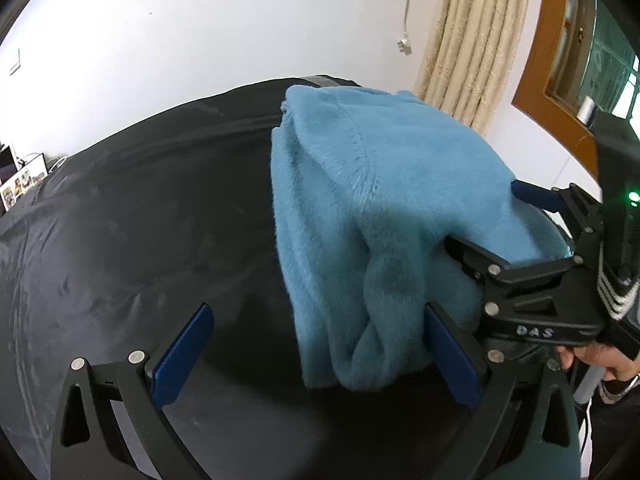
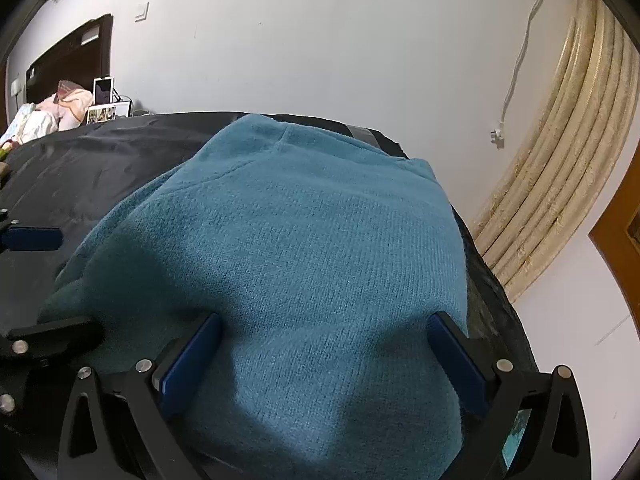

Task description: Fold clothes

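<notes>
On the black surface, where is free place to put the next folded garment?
Bare black cloth lies left of the blue sweater, reaching to the picture frames by the far wall. The right side is crowded: the sweater fills it and both tongs, left and right, stand open there.

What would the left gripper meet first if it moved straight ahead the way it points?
Probably the black table cover: the open left gripper points over it, with the blue sweater against its right finger. Depth is unclear.
</notes>
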Motion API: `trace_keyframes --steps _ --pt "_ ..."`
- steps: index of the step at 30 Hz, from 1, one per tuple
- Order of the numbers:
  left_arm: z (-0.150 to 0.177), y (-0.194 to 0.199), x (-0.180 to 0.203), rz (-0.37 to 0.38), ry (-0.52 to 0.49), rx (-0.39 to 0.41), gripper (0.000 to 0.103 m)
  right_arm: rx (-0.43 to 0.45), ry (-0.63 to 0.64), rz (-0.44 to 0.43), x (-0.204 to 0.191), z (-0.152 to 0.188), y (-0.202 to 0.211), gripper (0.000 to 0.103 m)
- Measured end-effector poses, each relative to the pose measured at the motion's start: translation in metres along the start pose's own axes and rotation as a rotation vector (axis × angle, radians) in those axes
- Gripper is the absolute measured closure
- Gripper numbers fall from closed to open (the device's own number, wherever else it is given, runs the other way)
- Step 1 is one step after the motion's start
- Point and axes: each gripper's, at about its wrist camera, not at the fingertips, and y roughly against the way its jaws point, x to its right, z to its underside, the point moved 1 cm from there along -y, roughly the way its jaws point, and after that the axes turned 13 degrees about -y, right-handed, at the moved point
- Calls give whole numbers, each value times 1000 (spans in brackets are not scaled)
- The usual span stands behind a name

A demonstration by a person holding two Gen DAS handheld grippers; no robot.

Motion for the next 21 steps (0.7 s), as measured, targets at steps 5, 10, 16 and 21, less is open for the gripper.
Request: trace_keyframes --steps 5,10,16,21 --pt "13 13 -5 11 39 20 0 -17 -25 14 1 -1 4 0" --pt "24 34 -17 -25 83 75 0 15 -207 -52 5 5 53 0" --pt "31 40 -31 -18 135 99 0 -56 -136 78 -11 5 14 0" --pt "37 40 -41 -19 175 93 0 -67 -131 106 -14 4 9 0"
